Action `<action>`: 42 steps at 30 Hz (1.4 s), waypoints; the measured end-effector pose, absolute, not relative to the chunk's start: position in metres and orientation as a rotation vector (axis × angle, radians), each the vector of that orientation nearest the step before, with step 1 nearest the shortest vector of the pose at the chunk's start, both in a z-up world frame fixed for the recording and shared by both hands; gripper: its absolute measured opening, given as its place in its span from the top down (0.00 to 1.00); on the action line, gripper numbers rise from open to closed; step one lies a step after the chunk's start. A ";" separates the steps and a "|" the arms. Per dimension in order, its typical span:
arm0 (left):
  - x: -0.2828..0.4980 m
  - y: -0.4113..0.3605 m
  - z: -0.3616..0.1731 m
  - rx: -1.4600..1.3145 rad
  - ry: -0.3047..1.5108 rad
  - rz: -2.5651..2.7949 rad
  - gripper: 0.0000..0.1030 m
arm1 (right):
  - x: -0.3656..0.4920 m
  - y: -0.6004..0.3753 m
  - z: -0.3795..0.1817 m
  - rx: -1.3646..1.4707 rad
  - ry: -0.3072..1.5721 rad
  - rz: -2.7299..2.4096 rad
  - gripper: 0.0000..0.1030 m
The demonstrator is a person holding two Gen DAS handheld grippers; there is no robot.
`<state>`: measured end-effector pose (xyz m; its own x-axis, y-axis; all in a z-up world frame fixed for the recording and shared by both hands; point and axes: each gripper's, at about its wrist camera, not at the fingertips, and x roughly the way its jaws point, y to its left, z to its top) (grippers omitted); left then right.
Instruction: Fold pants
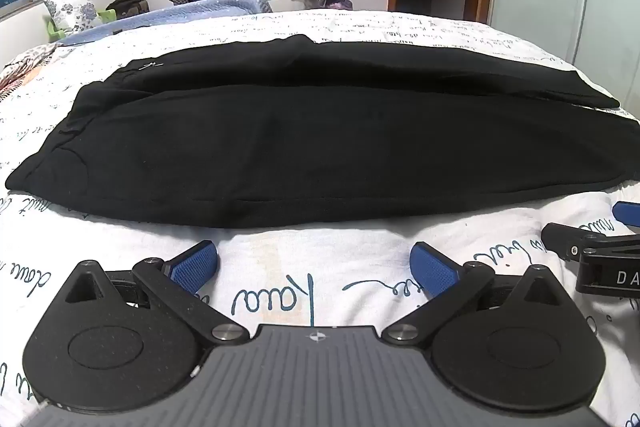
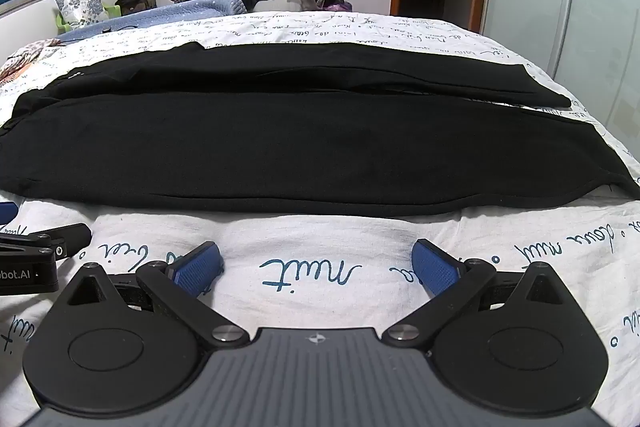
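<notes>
Pants point(image 1: 320, 147) are lying just ahead of both your tools, so you are starting from the bedsheet point(image 1: 280, 267) on the near side of them. Your left gripper point(image 1: 314, 267) is standing with its jaws spread wide and holding nothing; your right gripper point(image 2: 316, 267) is doing the same beside it. From those tips outward, the near hem of the pants is running crosswise, long axis left to right, waistband lying toward the left end. Neither tool is touching cloth, and both are sitting about equally near that edge
</notes>
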<state>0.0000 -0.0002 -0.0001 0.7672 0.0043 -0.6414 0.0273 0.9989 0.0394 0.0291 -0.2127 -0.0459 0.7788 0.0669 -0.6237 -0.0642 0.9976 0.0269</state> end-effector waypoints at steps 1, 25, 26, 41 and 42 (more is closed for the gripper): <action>0.000 0.000 0.000 0.047 0.695 -0.012 0.00 | 0.029 -0.213 -0.046 0.006 0.674 0.072 0.00; 0.002 0.001 0.002 0.043 0.717 -0.016 0.00 | 0.029 -0.214 -0.046 0.005 0.672 0.071 0.00; 0.002 0.002 0.002 0.039 0.723 -0.017 0.00 | 0.029 -0.214 -0.046 0.005 0.672 0.071 0.00; 0.001 0.003 0.001 0.033 0.721 -0.020 0.00 | 0.030 -0.214 -0.047 0.006 0.671 0.072 0.00; 0.001 0.004 0.001 0.032 0.721 -0.020 0.00 | 0.030 -0.214 -0.047 0.006 0.671 0.072 0.00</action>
